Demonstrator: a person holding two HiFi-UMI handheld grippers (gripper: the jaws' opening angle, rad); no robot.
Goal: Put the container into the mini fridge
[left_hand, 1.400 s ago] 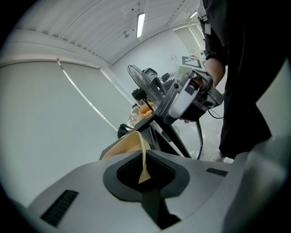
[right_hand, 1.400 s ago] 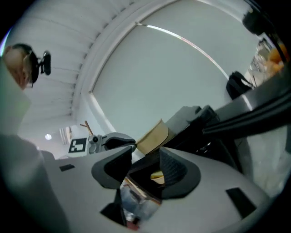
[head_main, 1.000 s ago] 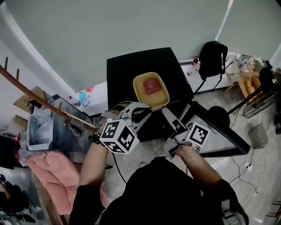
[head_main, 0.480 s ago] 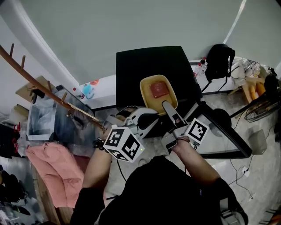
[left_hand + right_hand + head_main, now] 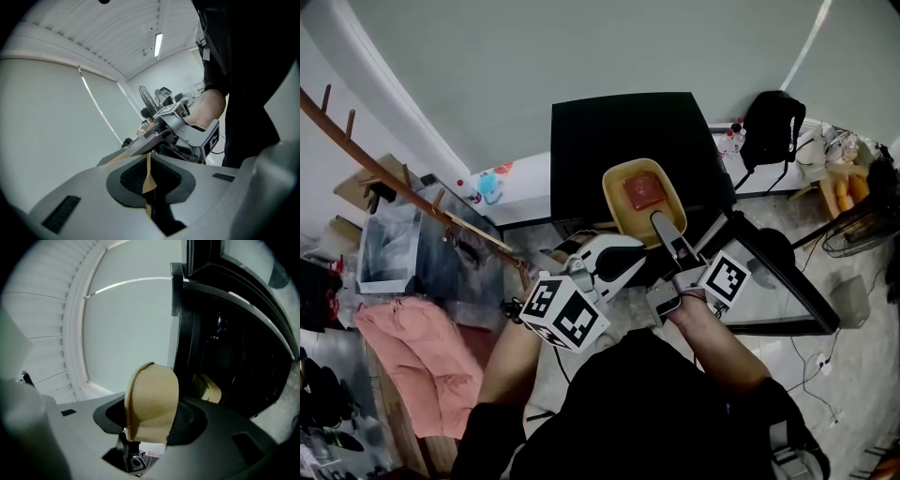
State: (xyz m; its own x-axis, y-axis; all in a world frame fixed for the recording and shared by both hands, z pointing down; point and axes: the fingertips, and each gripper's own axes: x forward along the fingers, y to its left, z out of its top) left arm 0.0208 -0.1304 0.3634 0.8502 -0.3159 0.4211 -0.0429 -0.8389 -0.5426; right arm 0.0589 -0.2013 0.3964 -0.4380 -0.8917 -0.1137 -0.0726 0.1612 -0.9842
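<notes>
The yellow container (image 5: 643,192) with red food inside hangs in front of the black mini fridge (image 5: 619,131). My left gripper (image 5: 626,255) is shut on its near rim, which shows edge-on as a thin tan strip (image 5: 148,161) between the jaws of my left gripper (image 5: 149,183). My right gripper (image 5: 663,225) reaches over the container's near end. Its jaws have just been closing, and the rounded tan end of the container (image 5: 151,397) now fills the gap in my right gripper (image 5: 149,430). The fridge's dark inside (image 5: 229,362) lies just beyond it.
The fridge door (image 5: 778,286) stands open to the right. A black backpack (image 5: 766,127) and bottles (image 5: 731,139) sit behind it. A wooden rack (image 5: 403,183) and pink cloth (image 5: 422,352) lie at the left. Cables run over the floor at the right.
The left gripper has shifted right and closer under the container. The right gripper's finger, earlier short of the container, now lies over its near end.
</notes>
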